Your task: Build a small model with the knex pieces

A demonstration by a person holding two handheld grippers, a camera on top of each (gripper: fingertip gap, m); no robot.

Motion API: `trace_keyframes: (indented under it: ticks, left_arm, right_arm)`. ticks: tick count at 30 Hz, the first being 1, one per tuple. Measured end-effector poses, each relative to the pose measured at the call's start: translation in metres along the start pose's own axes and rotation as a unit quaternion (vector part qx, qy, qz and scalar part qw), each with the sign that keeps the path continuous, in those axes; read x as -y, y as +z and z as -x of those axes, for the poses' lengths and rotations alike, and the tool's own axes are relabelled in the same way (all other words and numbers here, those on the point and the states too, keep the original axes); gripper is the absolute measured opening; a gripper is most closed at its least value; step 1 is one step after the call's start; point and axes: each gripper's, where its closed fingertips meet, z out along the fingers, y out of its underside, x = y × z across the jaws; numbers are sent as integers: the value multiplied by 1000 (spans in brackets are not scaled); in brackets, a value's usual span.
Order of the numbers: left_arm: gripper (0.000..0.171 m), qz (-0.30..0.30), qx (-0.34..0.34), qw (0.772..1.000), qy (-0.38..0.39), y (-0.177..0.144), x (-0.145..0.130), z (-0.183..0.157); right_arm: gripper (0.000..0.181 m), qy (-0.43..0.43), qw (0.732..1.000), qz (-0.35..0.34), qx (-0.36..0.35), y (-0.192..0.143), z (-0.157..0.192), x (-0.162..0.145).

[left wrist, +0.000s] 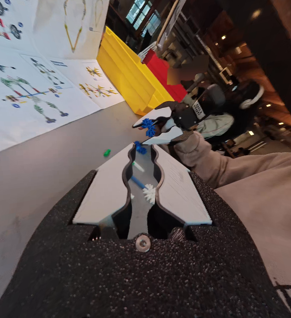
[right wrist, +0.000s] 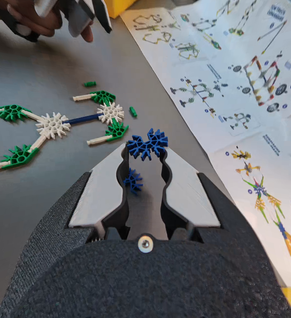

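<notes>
My right gripper point(right wrist: 146, 148) is shut on a pair of joined blue snowflake connectors point(right wrist: 148, 146) and holds it just above the grey table point(right wrist: 72, 60). A loose blue connector point(right wrist: 133, 182) lies on the table under its fingers. To the left lies a flat assembly point(right wrist: 51, 125) of white and green connectors joined by white rods and a blue rod. My left gripper point(left wrist: 143, 145) is slightly open and empty above the table. Past its tips are the right gripper point(left wrist: 140, 135) with its blue pair point(left wrist: 148, 127) and the loose blue connector point(left wrist: 139, 148). The left gripper point(right wrist: 94, 29) also shows at the top of the right wrist view.
Two short green rods point(right wrist: 89, 84) point(right wrist: 133, 111) lie near the assembly. A large white instruction sheet point(right wrist: 227, 86) covers the table's right side. A yellow bin point(left wrist: 124, 68) and a red bin point(left wrist: 160, 68) stand at the far edge. A person with headphones point(left wrist: 244, 99) sits behind. Tip to tip, the grippers are about 12 centimetres apart.
</notes>
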Motion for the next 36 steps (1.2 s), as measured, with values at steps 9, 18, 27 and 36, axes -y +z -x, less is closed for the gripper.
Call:
trace_keyframes:
  ticks: [9,18,27,36]
  left_arm:
    - [22,86,186,960,192,-10,-14,44]
    - [35,79,237,942,224,-11,-10,54]
    - [37,79,237,944,215,-12,-10,56]
    - [37,78,240,941,224,-11,-9,56]
  right_arm:
    - [34,99,993,48,-37,-10,-32,-31]
    - [39,119,983,101,-93,-6,-49,-51]
    - [39,114,984,100,-94,-9,-48,-52]
    - [39,75,989,15,-124,-18,-55,-21]
